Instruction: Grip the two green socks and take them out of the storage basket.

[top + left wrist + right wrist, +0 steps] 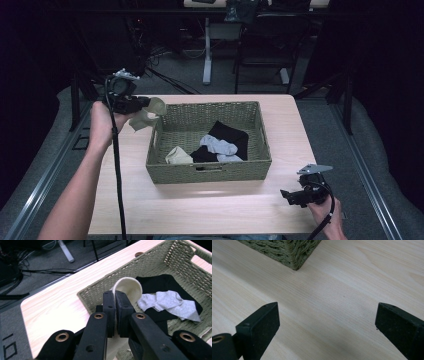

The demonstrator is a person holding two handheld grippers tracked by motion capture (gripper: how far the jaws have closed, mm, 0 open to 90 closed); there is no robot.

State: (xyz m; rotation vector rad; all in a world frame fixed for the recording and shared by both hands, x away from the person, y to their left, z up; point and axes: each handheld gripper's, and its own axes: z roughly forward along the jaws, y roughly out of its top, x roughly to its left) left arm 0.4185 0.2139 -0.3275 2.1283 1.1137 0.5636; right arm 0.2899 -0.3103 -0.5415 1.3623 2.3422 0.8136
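— The cream sock [148, 114], where is it?

— Up in the air by the basket's [209, 173] far left corner, clamped in the left gripper [148, 103]. In the left gripper view the two black jaws are pressed tight on the fabric, and the sock's open cuff [128, 288] curls up just past them, over the basket's rim.

— And the other claw?

— The right gripper [288, 195] sits low over the table [210, 210] near the front right corner, jaws spread wide with only bare wood between them. From its own camera you see a woven corner of the basket [294, 252] just ahead.

— What's the surface like?

— Pale wood with a fine straight grain. The olive wicker basket stands in the middle of it, with a slot handle in the near wall. Inside lie a black garment [231, 135], a grey sock [218, 146] draped over it, and another cream piece [178, 156] in the near left corner.

— And the room?

— Dark. Grey carpet [325, 125] round the table, metal rails along both sides, a white desk leg [207, 55] and a chair frame behind, cables trailing on the floor [37, 271].
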